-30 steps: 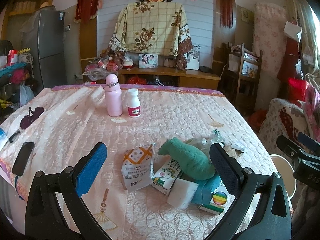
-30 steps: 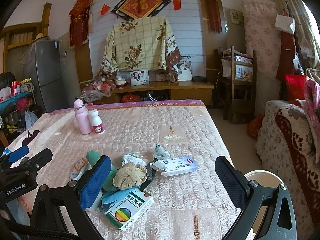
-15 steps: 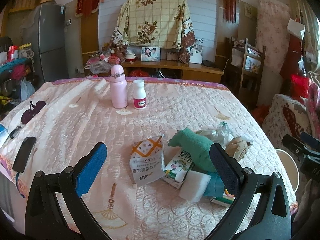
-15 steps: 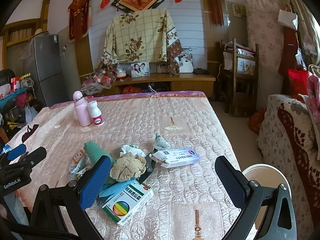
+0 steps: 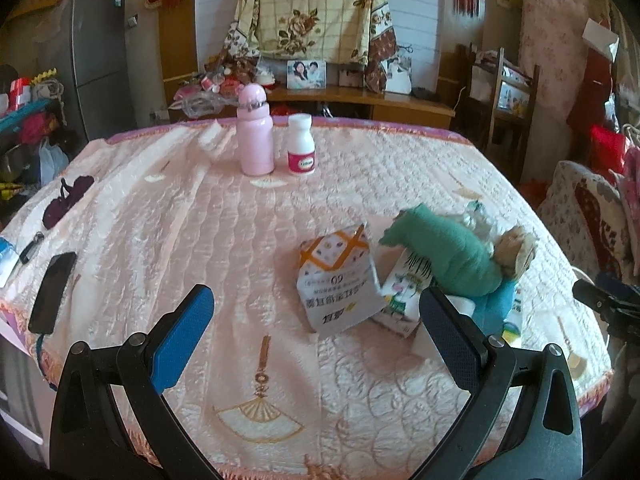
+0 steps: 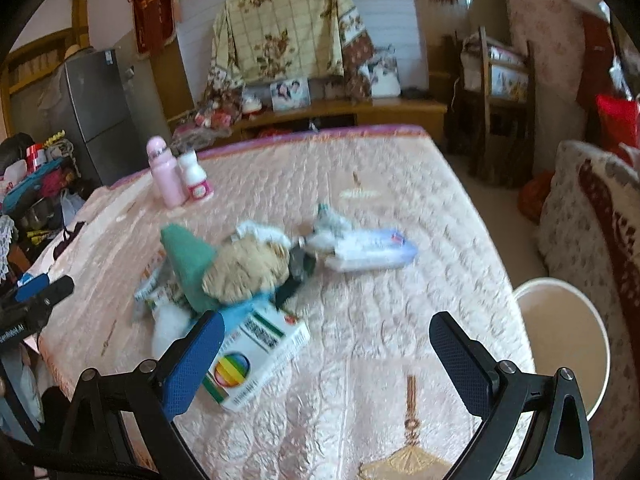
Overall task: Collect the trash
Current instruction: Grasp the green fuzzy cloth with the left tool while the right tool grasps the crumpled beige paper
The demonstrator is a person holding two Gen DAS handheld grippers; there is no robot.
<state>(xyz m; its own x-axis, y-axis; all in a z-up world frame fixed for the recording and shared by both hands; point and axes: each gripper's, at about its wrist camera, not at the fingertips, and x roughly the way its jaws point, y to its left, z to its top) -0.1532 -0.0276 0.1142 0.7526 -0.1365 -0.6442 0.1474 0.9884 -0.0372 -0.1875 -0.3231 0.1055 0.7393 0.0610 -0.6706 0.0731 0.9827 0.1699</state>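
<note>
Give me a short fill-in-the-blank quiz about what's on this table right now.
1. The white pill bottle stands beside a taller bottle whose colour is ____.
2. Both grippers' jaws stand ____, holding nothing.
3. The box with the rainbow circle lies nearest the ____ gripper.
4. Beside the table's edge stands a white ____, open at the top.

Missing words: pink; open; right; bin

Tabletop (image 5: 224, 240) has a pink quilted cover. Far end: pink bottle (image 5: 255, 136) upright, white pill bottle (image 5: 301, 145) just beside it. Left edge: black phone (image 5: 52, 292). Right side is a trash pile: white pouch (image 5: 340, 280), green cloth (image 5: 444, 256), rainbow-logo box (image 6: 256, 360), white-blue packet (image 6: 372, 250).
</note>
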